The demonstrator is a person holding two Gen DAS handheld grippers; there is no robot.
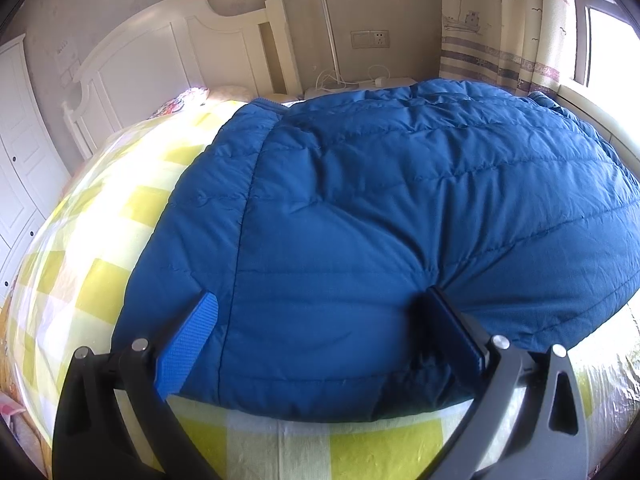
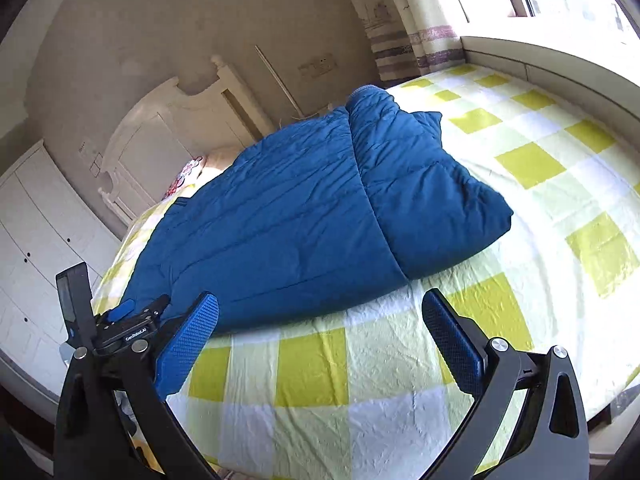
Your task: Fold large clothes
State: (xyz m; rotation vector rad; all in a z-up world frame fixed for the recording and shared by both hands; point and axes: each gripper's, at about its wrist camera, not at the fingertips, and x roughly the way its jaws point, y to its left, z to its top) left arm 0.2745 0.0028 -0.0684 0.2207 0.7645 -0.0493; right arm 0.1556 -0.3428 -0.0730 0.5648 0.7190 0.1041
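A large blue quilted down jacket (image 1: 360,208) lies on the yellow-and-white checked bed sheet (image 1: 96,240). In the right wrist view the jacket (image 2: 304,216) shows a part folded over on its right side. My left gripper (image 1: 324,304) is open, its blue-padded fingers straddling the jacket's near edge, pressing into the fabric. It also shows at the left of the right wrist view (image 2: 120,316), at the jacket's near left corner. My right gripper (image 2: 320,312) is open and empty, above the bare sheet (image 2: 440,340) just in front of the jacket's near edge.
A white headboard (image 1: 160,60) stands at the bed's far end, with a patterned pillow (image 1: 188,100) below it. White wardrobe doors (image 2: 36,240) are on the left. A curtain (image 1: 500,20) and a window ledge (image 2: 560,60) run along the right side.
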